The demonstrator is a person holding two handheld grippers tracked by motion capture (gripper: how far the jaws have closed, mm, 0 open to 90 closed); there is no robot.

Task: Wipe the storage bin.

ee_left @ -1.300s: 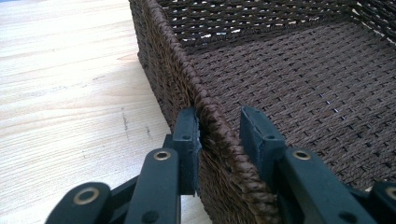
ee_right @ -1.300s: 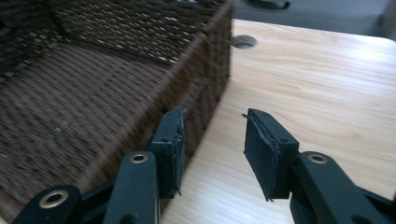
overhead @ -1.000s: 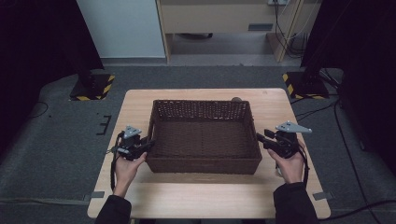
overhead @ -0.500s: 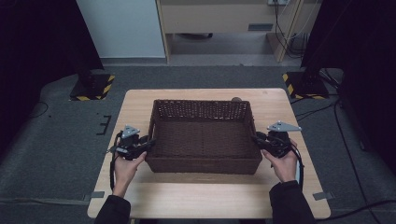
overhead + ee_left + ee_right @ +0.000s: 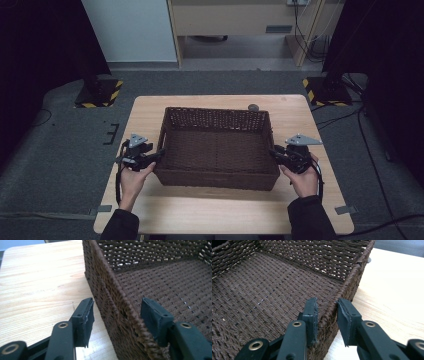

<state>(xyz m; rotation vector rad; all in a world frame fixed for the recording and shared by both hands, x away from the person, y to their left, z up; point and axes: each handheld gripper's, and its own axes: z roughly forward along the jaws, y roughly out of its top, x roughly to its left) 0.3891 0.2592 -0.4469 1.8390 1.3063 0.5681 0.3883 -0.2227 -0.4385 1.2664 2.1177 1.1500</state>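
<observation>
We find no text, label, brand or number that can be read in any view. The only sign-like marks are yellow-and-black hazard stripes on two stand bases on the floor beyond the desk: one base lies far ahead of the left hand-held gripper, the other base far ahead of the right hand-held gripper. The stripes carry no words. The basket between the two bears no tag or print that we can see.
</observation>
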